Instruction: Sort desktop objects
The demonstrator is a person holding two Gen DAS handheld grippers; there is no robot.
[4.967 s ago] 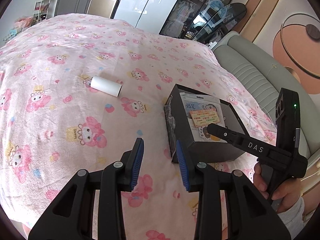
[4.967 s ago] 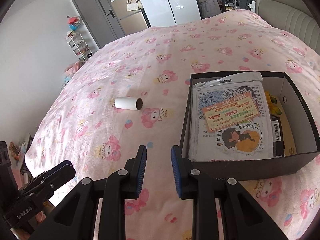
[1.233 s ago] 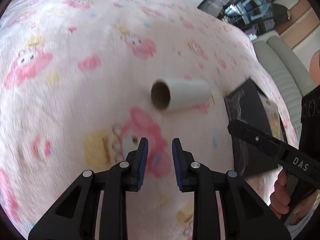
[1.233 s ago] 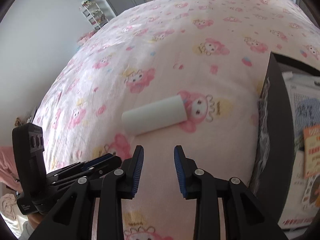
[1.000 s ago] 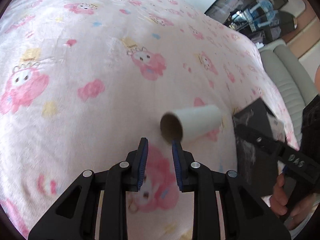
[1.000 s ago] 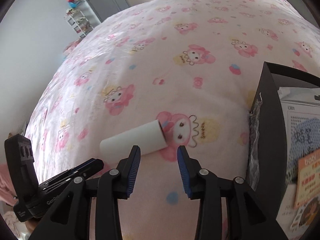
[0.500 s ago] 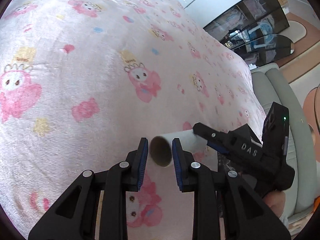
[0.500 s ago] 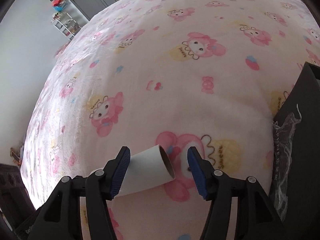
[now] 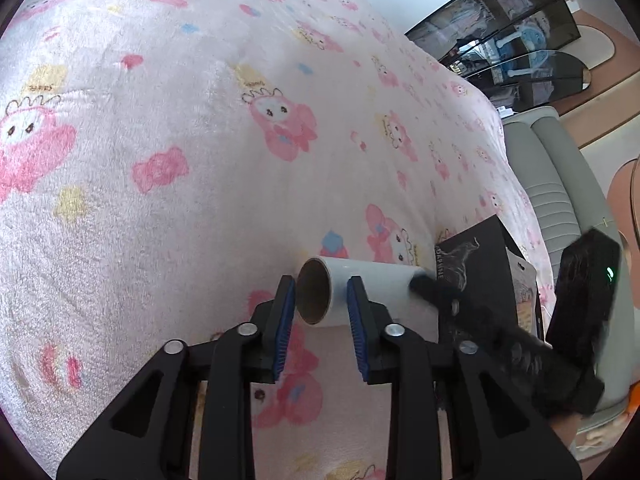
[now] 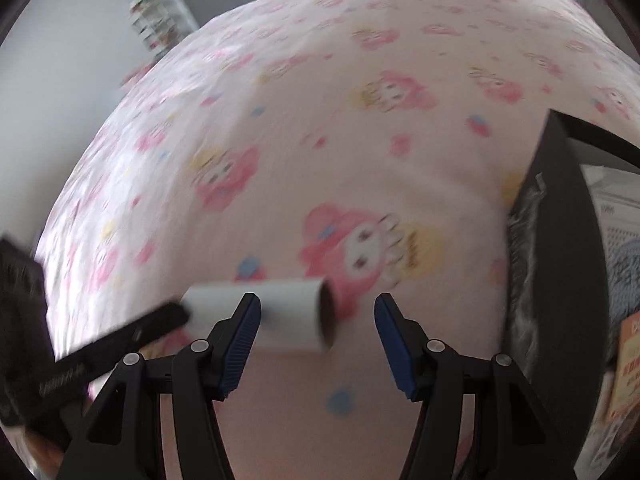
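Note:
A white cardboard roll (image 9: 372, 280) lies on the pink cartoon-print blanket (image 9: 180, 140), its open brown end facing my left gripper (image 9: 320, 316). The left fingers stand a narrow gap apart, and the roll's end sits just past their tips, so the gripper is open. My right gripper (image 10: 318, 336) is wide open. The roll (image 10: 280, 316) lies across its left finger, and the roll's other open end sits between the fingers. That view is blurred. A black box (image 9: 472, 272) of printed packets (image 10: 624, 264) stands to the right.
In the left wrist view a grey-green sofa (image 9: 560, 184) runs along the bed's right side, with a dark glass cabinet (image 9: 512, 28) behind it. A shelf rack (image 10: 156, 20) stands by the wall at the far left of the right wrist view.
Both grippers have come in on the roll from opposite ends. The right gripper's fingers have spread much wider. The left gripper's gap looks the same as one second ago.

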